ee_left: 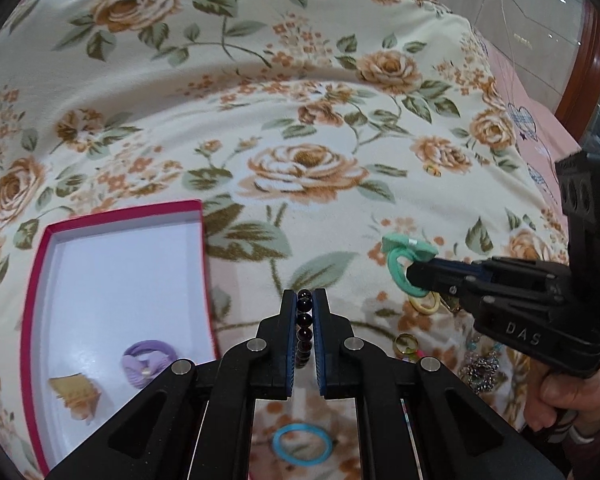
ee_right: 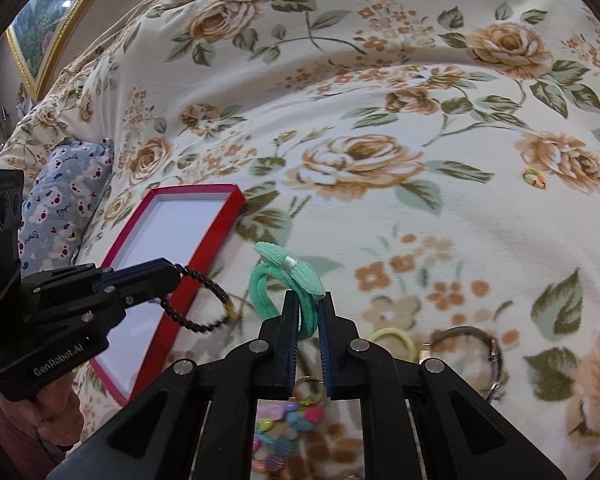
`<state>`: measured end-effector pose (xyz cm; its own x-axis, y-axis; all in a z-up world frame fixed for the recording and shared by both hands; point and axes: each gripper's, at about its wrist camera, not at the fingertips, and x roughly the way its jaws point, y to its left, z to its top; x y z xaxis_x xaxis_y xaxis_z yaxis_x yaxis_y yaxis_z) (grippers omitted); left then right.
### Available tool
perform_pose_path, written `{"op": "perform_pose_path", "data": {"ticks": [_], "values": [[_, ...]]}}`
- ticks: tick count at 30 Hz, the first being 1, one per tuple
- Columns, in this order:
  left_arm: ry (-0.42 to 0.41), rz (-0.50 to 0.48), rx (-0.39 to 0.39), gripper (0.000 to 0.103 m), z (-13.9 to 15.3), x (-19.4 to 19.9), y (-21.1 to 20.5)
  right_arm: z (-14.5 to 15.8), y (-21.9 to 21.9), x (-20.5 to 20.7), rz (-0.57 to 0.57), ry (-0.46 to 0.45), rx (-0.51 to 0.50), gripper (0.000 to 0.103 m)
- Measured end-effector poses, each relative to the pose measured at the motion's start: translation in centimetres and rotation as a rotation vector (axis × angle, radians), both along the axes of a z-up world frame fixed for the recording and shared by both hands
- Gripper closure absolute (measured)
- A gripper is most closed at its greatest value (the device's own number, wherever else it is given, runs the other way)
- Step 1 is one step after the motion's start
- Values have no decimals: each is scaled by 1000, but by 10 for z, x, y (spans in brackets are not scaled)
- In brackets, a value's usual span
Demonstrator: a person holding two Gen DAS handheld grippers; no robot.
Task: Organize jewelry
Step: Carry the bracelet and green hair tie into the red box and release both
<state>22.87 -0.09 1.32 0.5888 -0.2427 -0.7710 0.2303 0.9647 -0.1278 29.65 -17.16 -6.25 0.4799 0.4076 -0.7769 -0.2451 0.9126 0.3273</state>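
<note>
My left gripper [ee_left: 304, 294] is shut on a dark beaded bracelet [ee_left: 303, 320]; the right wrist view shows that bracelet [ee_right: 198, 300] hanging in a loop from the left gripper [ee_right: 174, 270] over the box edge. My right gripper [ee_right: 308, 304] is shut on a green hair tie with a bow [ee_right: 288, 276]; from the left wrist view the same tie [ee_left: 404, 254] sticks out of the right gripper [ee_left: 410, 270]. A red box with a white floor [ee_left: 116, 280] lies to the left, holding a purple hair tie [ee_left: 148, 362] and a yellow hair clip [ee_left: 76, 394].
Everything rests on a floral blanket [ee_left: 260, 92]. Loose pieces lie below the grippers: a blue ring [ee_left: 302, 444], yellow rings [ee_left: 424, 304], a silvery chain [ee_left: 478, 368], colourful beads [ee_right: 288, 420], a watch [ee_right: 468, 344], a yellow band [ee_right: 392, 340]. A patterned pillow [ee_right: 64, 204] lies far left.
</note>
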Motion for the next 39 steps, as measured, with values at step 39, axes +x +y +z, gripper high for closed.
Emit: {"op": "perform_pose_path", "data": {"ticks": [39], "values": [[25,266,-84,97,-9,13,141,-11,156,33,242,26,30,94]]}}
